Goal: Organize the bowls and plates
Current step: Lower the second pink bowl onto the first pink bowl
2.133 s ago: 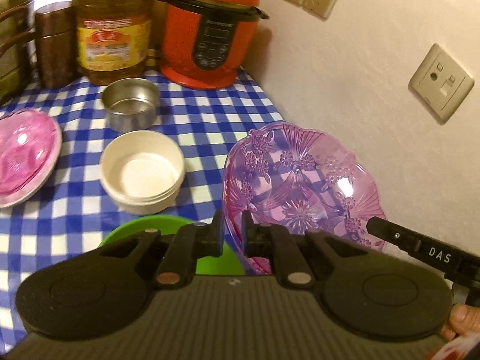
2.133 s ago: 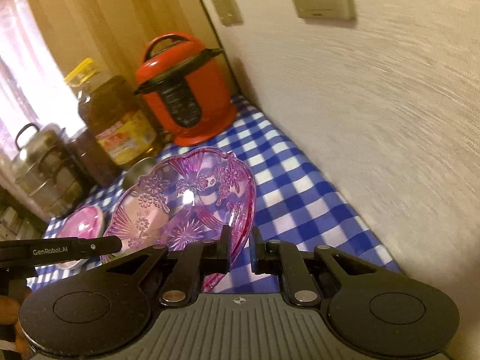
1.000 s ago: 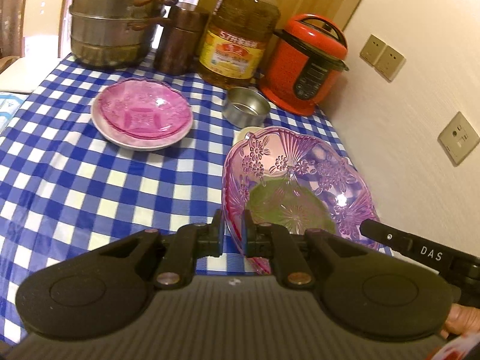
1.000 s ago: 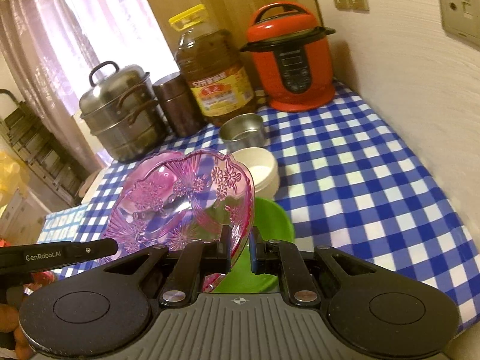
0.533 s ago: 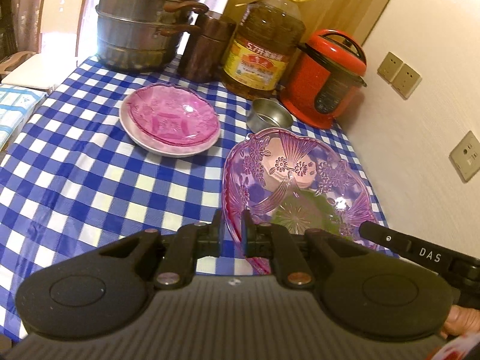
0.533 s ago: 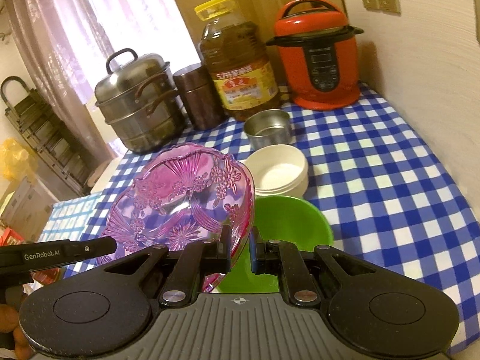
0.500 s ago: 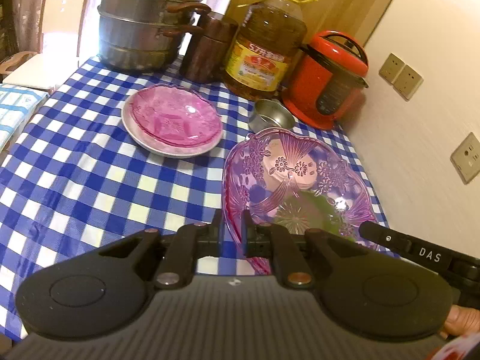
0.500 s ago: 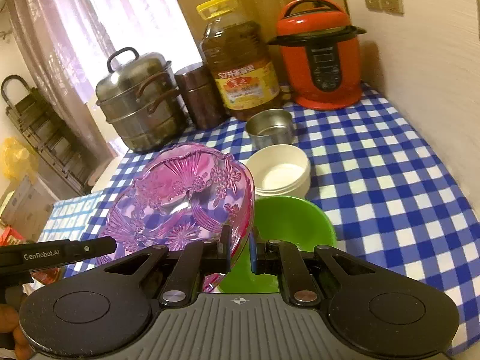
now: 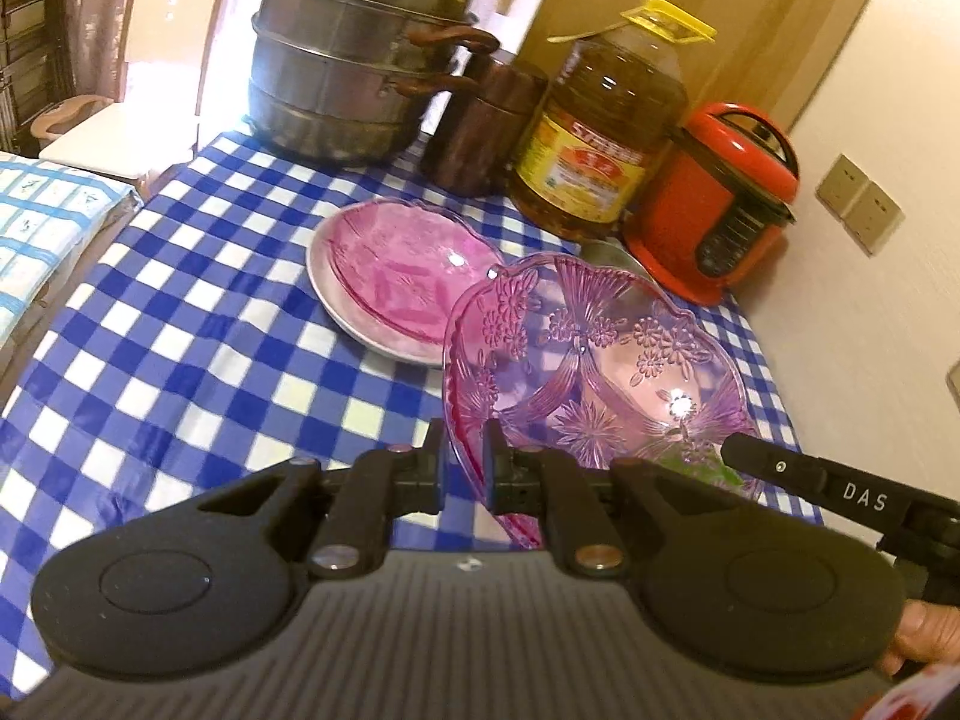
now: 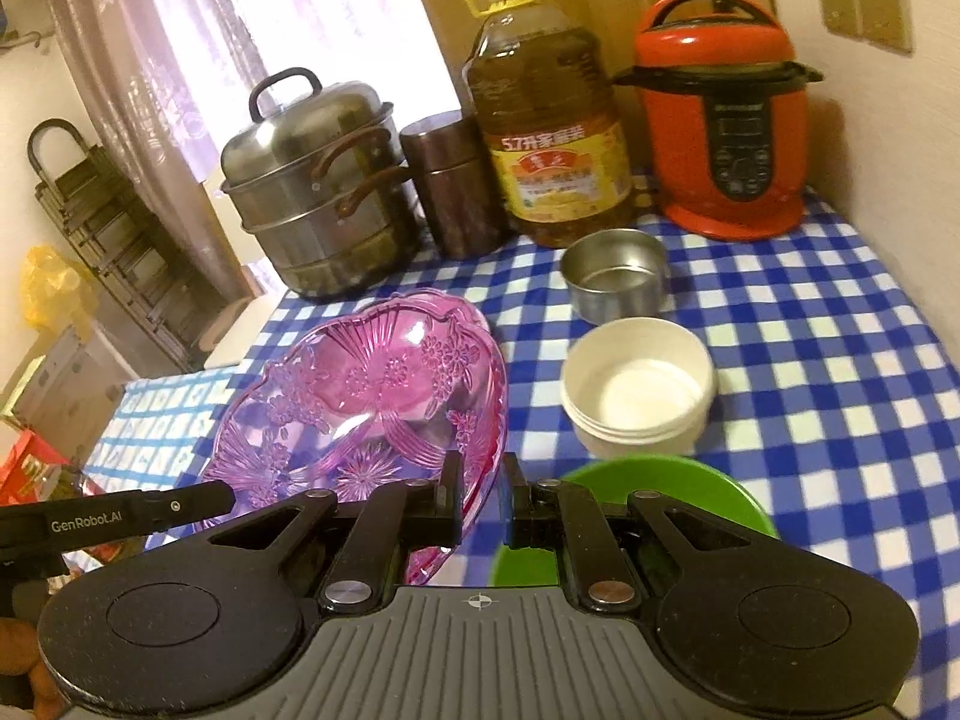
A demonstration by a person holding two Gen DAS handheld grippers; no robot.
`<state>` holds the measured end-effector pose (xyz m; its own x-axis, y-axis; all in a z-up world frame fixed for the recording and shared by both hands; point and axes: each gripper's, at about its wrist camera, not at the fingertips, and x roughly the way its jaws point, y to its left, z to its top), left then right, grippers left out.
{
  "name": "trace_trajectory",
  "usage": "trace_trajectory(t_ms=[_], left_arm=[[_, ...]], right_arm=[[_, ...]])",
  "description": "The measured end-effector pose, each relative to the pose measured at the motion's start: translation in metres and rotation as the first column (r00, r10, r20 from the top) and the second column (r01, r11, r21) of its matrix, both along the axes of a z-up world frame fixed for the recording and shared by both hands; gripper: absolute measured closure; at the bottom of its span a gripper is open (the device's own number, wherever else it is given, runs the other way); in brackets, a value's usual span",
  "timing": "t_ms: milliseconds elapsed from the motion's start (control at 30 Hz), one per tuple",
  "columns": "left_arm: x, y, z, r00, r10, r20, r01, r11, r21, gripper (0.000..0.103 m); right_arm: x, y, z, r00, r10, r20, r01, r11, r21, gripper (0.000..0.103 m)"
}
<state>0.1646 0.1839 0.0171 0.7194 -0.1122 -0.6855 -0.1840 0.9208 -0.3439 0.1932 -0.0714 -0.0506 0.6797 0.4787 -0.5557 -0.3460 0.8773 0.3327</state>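
Observation:
A clear purple glass dish (image 9: 600, 372) with a moulded flower pattern hangs above the blue checked tablecloth, held from both sides. My left gripper (image 9: 465, 462) is shut on its left rim and my right gripper (image 10: 480, 495) is shut on its right rim, the purple glass dish (image 10: 372, 402) tilting between them. A stack of pink plates (image 9: 402, 276) lies on the cloth just beyond and left of the dish. On the right sit a white bowl (image 10: 639, 387), a green bowl (image 10: 630, 510) partly under my right gripper, and a small steel bowl (image 10: 615, 273).
Along the back stand a steel steamer pot (image 10: 318, 186), a brown canister (image 10: 456, 180), a big oil bottle (image 10: 546, 114) and a red rice cooker (image 10: 720, 114). The wall (image 9: 888, 276) bounds the table on the right. A chair (image 9: 138, 96) stands past the far left edge.
Both grippers have carried the purple dish leftward across the table, away from the green and white bowls. The pink plates now lie right behind the dish.

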Motion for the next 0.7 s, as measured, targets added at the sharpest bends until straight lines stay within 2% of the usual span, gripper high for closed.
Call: trace_trajectory(t_ms=[167,700], left_arm=[[0.024,0.019,-0.005,1.0,0.029,0.002,-0.029,1.0,-0.007,0.093],[0.111,0.065,-0.02,0.996,0.087,0.005,-0.087,0.996,0.035,0.093]], right_arm=[[0.032,0.018,-0.003,1.0,0.023,-0.016,-0.023,1.0,0.018,0.092],[0.137,0.076,-0.018,0.996,0.064,-0.058,-0.064,0.998,0.001,0.091]])
